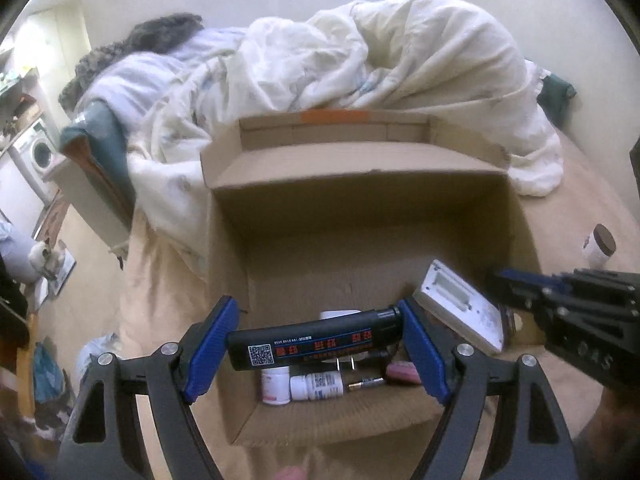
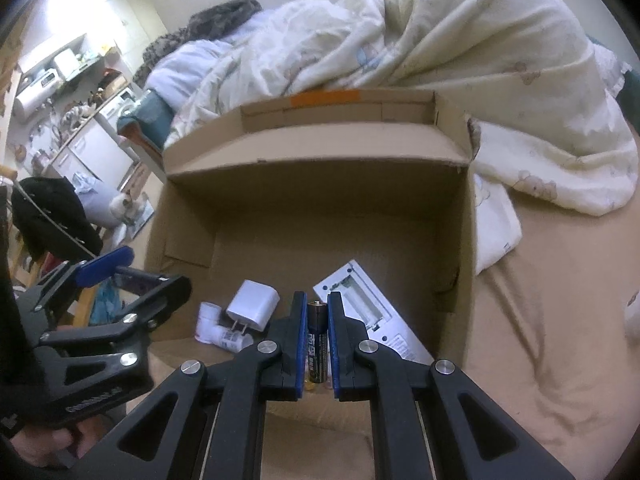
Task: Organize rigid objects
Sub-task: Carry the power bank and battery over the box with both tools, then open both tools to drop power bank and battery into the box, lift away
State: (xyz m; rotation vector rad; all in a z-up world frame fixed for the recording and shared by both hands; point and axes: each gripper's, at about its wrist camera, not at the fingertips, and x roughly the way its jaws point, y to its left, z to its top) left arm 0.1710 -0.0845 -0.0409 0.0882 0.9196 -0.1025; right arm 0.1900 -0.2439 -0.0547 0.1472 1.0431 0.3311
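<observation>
Cardboard box [image 1: 360, 240], brown and open-topped, is sitting on the tan bedsheet [image 1: 580, 184] and already collecting stuff along its near edge: two small white pill bottles [image 1: 304, 386], a white plug charger [image 2: 253, 305], a pink eraser-looking thing [image 1: 404, 373] and a white flat device with an open battery slot [image 1: 460, 308] leaning in the near right corner. Left gripper [image 1: 316, 344] is clamping a long black flashlight-shaped cylinder with red lettering and a QR code [image 1: 316, 340] end to end, so its long axis is running crosswise, hanging just over the near edge of the box. Right gripper [image 2: 318, 336] is pinching a black AA battery [image 2: 317, 332] nearly shut, its axis pointing straight ahead into the box. Both are basically hovering over the drop zone, so I'm guessing either one just needs lowering and letting go. A white jar with a brown lid [image 1: 599, 245] is waiting out on the sheet, off the right side.
</observation>
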